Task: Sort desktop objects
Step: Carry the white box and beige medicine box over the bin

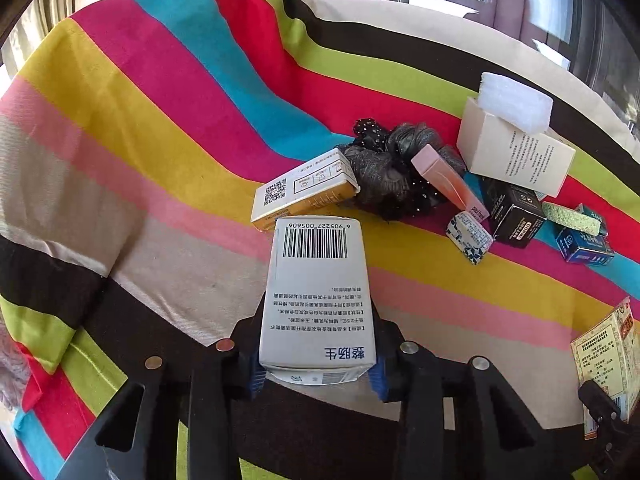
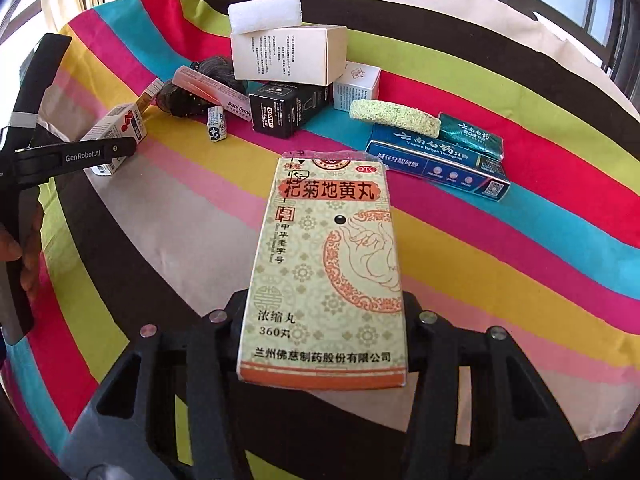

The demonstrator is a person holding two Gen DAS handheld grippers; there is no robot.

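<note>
**Both hand-held grippers carry a medicine box above the striped desk**

My left hand-held gripper (image 1: 316, 364) points forward over the desk (image 1: 160, 120), its fingers closed narrowly on the near end of a grey-white medicine box (image 1: 318, 292). The box sticks out along the fingers with its barcode at the far end, raised above the striped cloth. In the right wrist view this same gripper shows at the far left edge, with my hand (image 2: 24, 256) wrapped round its handle.

Just beyond the held box lies a white-and-yellow box with a QR code (image 1: 304, 188), and behind that a dark scrunchie (image 1: 388, 168). A pink box (image 1: 450, 182) leans across the scrunchie. Further right stand a small blue-patterned box (image 1: 469, 238), a black box (image 1: 516, 212), and a large cream box (image 1: 516, 152) with a white foam block (image 1: 516, 102) on top. A green sponge strip (image 1: 572, 218) lies over blue toothpaste boxes (image 1: 584, 246) at the right.

My right hand-held gripper (image 2: 322, 360) also points forward, level above the cloth, gripping the near end of a cream-and-orange pill box (image 2: 324, 264) printed face up. Its far end reaches toward the toothpaste boxes without touching them.
</note>
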